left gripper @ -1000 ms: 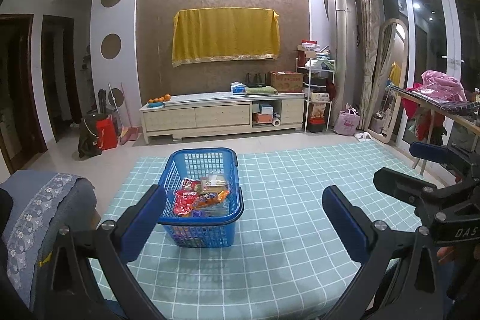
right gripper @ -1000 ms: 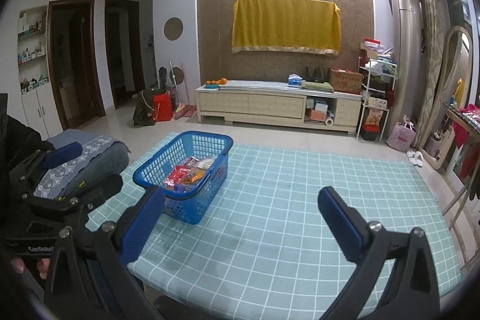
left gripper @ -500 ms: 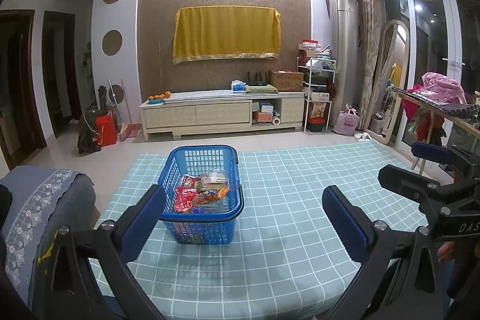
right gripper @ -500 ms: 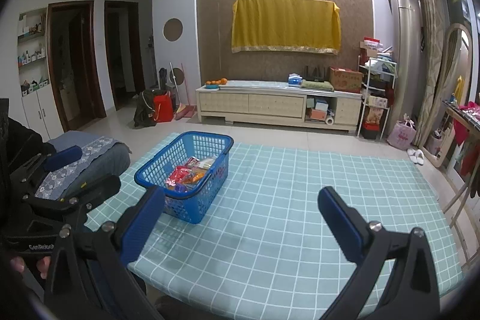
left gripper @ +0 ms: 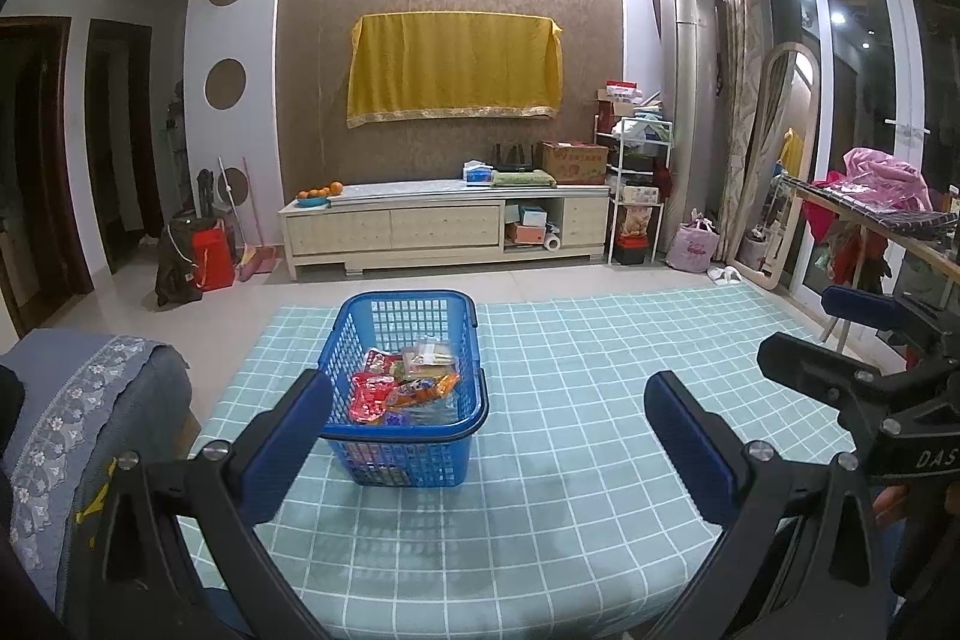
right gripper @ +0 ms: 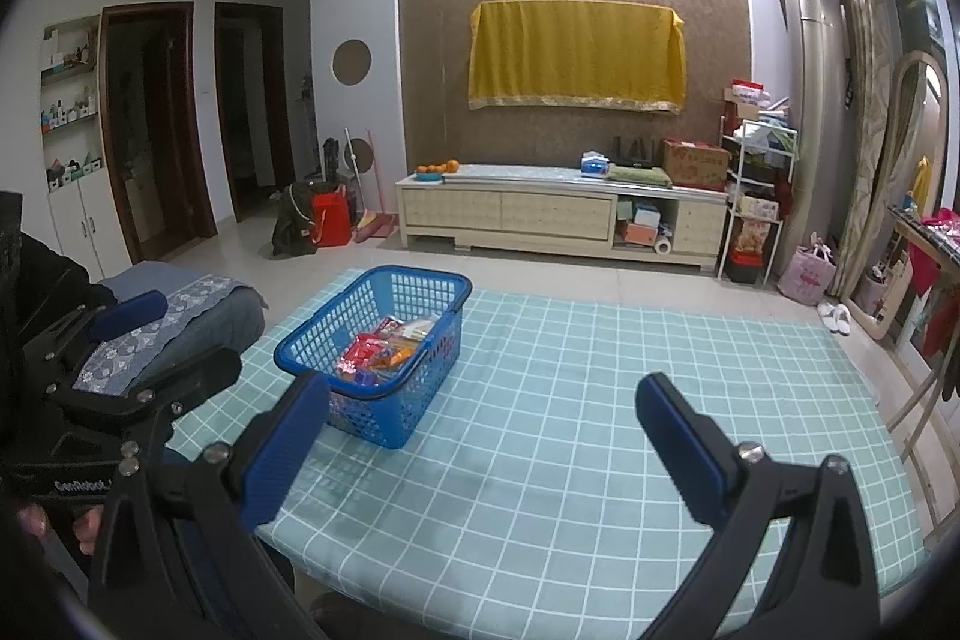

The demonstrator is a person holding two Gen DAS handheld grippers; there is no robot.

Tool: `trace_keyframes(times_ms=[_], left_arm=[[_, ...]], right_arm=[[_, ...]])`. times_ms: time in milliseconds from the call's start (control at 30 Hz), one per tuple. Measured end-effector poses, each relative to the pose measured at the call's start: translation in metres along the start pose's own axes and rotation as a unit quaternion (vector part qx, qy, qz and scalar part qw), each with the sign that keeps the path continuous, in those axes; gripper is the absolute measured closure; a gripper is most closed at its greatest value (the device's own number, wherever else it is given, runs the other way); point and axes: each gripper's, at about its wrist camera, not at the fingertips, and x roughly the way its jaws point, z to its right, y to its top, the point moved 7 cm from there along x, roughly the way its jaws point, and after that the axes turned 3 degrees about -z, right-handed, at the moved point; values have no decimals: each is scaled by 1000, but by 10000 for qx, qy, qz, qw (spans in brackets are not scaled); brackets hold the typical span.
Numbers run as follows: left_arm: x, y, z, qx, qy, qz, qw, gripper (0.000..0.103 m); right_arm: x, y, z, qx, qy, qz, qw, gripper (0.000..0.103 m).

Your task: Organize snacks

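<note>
A blue plastic basket stands on the teal checked tablecloth, left of the middle. Several snack packets lie inside it, red and orange ones on top. My left gripper is open and held above the table's near edge, the basket just beyond its left finger. My right gripper is open too, with the basket ahead to its left. Nothing is between either pair of fingers. Each gripper shows at the edge of the other's view.
A grey-blue cushioned seat with a lace cover stands left of the table. A TV cabinet lines the far wall. A rack with clothes is at the right. The tablecloth right of the basket is bare.
Both views have lifted and drawn back slightly, so the basket sits a little lower and farther. Both grippers stay open and empty.
</note>
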Motion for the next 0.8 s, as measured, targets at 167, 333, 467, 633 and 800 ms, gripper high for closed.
trace_keyframes(times_ms=[167,333,467,633,800], left_arm=[[-1,0,1,-31,-42,-8,10000,0],[-2,0,3,-37,-54,-23,10000,0],[-1,0,3,-28,-59,-35,10000,0],[-1,0,5,-24,-90,-32,10000,0],[-2,-2,6,-22,-105,-65,9999,0]], right_arm=[[-1,0,1,4,-19,-13,10000,0],[-2,0,2,17,-18,-10,10000,0],[-2,-1,2,8,-21,-1,10000,0],[-2,-1,3,8,-20,-7,10000,0],[-2,-2,3,9,-15,-10,10000,0]])
